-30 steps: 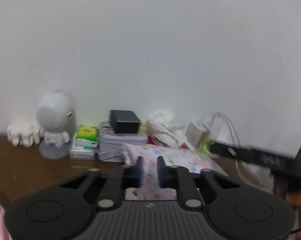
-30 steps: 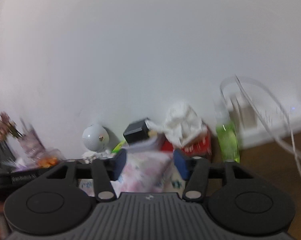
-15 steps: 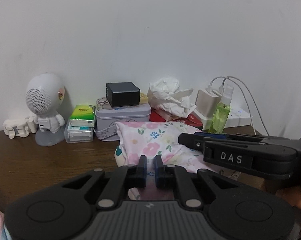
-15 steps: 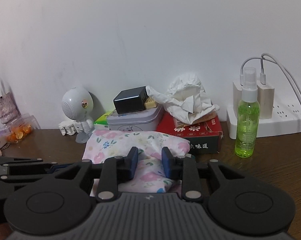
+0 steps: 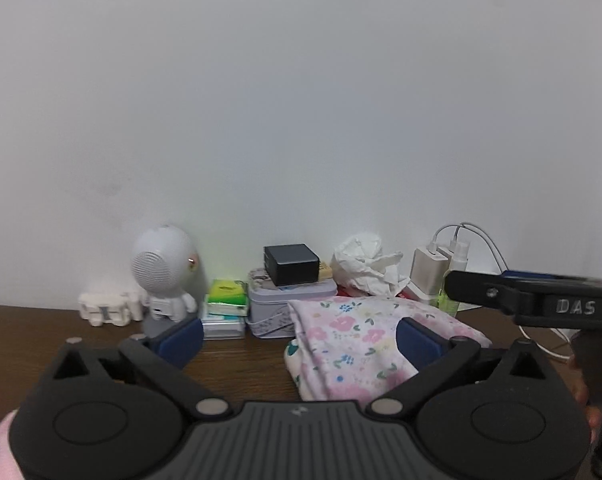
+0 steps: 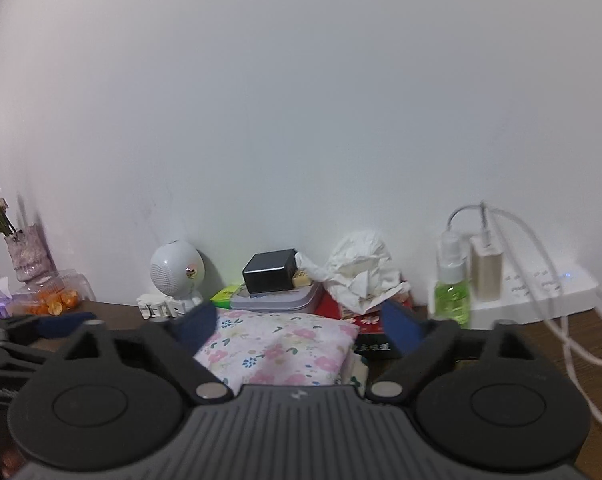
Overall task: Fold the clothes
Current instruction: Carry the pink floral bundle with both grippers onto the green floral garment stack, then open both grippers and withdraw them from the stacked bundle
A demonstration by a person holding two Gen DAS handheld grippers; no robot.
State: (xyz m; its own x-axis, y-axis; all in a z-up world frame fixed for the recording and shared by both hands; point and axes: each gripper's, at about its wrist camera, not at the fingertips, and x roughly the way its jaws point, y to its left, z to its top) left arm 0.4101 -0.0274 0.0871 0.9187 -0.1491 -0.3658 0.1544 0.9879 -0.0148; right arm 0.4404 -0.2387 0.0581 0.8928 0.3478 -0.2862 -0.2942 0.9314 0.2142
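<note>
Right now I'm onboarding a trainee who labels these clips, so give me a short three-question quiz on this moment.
1. True or false: the left gripper is clamped on the floral garment.
2. What lies on top of the grey tin? A) black box B) spray bottle C) astronaut speaker
3. Fill in: the green spray bottle stands next to the white ____.

Key
1. False. Its jaws stand wide open, having just opened, and the pads are clear of the cloth. The right gripper is open too.
2. A, the black box.
3. Power strip, with a charger plugged in.
</note>
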